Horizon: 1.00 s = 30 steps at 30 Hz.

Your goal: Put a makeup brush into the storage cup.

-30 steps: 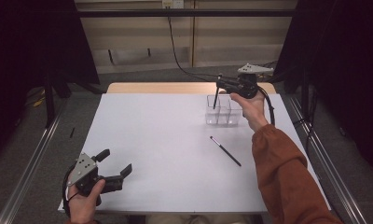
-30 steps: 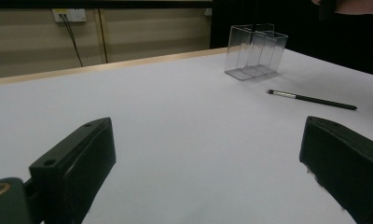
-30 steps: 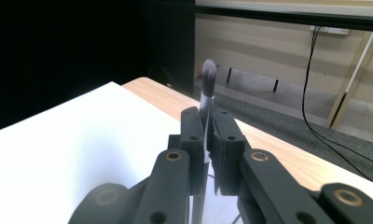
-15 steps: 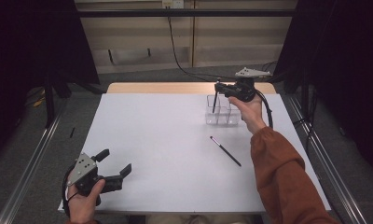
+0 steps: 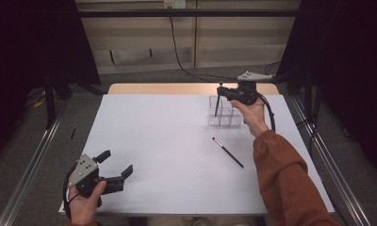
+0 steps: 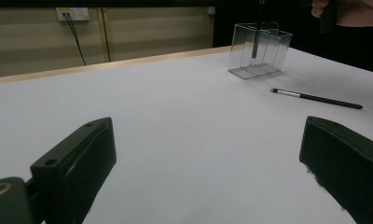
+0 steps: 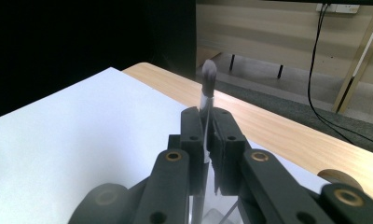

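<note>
Right gripper [image 5: 220,91] is up over the clear plastic compartmented box [image 5: 224,117] at the far right of the white table [image 5: 177,141], jaws closed tight on a thin dark makeup brush [image 5: 217,104] held upright. High view shows the brush's lower end reaching down into the box's left compartment; whether it touches the bottom, can't tell. Right gripper view adds what the high view is too coarse for: the grey bristle tip [image 7: 209,72] sticks up above the clamped jaws, with a silver ferrule just below it. Left gripper [image 5: 115,165] sits low at the near left corner of the table, well apart from the box, jaws spread wide with nothing between them. Left gripper view looks across the table to the box and shows the handle inside it through the clear wall. A second thin black brush with silver ferrule [image 5: 227,152] lies flat on the table near the box, on the person's side of it.
</note>
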Motion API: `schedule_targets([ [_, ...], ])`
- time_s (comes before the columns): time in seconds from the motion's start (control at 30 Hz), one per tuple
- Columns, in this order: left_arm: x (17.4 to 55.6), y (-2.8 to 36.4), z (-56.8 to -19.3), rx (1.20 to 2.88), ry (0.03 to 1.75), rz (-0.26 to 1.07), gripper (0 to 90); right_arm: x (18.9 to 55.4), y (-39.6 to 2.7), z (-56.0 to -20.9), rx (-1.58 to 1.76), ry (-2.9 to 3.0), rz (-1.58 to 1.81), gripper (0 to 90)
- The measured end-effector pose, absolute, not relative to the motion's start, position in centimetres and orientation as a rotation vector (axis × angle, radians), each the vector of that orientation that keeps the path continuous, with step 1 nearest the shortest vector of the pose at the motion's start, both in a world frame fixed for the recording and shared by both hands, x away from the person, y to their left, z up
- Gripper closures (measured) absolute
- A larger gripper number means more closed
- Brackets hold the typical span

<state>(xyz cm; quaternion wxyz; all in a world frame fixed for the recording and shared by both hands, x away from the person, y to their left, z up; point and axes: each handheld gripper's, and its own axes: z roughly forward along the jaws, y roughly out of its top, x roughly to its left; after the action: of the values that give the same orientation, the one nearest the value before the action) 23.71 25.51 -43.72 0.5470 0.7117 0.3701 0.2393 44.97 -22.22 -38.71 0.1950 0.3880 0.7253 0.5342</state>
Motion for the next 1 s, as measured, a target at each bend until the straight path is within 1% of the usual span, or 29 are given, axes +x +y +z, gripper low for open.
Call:
schedule_targets([
  [0.2,23.69,25.54,-43.73,1.688,0.879,0.569,3.7,45.02,-22.24,-39.15,1.105,2.028,1.517,83.4],
  [0.33,23.7,25.51,-43.74,1.691,0.877,0.567,3.7,44.94,-22.4,-39.37,1.111,2.022,1.52,76.2],
  [0.4,23.7,25.49,-43.75,1.688,0.88,0.567,3.7,44.87,-22.5,-39.46,1.118,2.016,1.519,68.5],
  [0.47,23.7,25.51,-43.75,1.689,0.879,0.567,3.7,44.81,-22.57,-39.56,1.131,2.004,1.509,56.4],
  [0.53,23.7,25.48,-43.75,1.688,0.878,0.567,3.7,44.79,-22.64,-39.6,1.14,1.997,1.498,48.8],
  [0.57,23.69,25.47,-43.75,1.688,0.878,0.566,3.7,44.77,-22.65,-39.61,1.144,1.989,1.498,42.0],
  [0.63,23.7,25.48,-43.75,1.689,0.875,0.567,3.7,44.76,-22.64,-39.58,1.158,1.972,1.483,31.9],
  [0.7,23.69,25.5,-43.75,1.691,0.876,0.567,3.7,44.72,-22.66,-39.52,1.156,1.969,1.492,29.1],
  [0.73,23.69,25.51,-43.75,1.691,0.876,0.567,3.7,44.7,-22.63,-39.5,1.15,1.971,1.488,26.5],
  [0.77,23.69,25.5,-43.75,1.691,0.876,0.567,3.7,44.66,-22.56,-39.48,1.15,1.968,1.483,21.9],
  [0.83,23.68,25.5,-43.74,1.691,0.875,0.567,3.7,44.6,-22.52,-39.45,1.15,1.963,1.486,18.3],
  [0.87,23.69,25.51,-43.75,1.689,0.877,0.566,3.7,44.57,-22.51,-39.45,1.151,1.959,1.487,14.4],
  [1.0,23.7,25.62,-43.75,1.685,0.881,0.566,3.8,44.35,-22.65,-39.46,1.139,1.948,1.503,8.4],
])
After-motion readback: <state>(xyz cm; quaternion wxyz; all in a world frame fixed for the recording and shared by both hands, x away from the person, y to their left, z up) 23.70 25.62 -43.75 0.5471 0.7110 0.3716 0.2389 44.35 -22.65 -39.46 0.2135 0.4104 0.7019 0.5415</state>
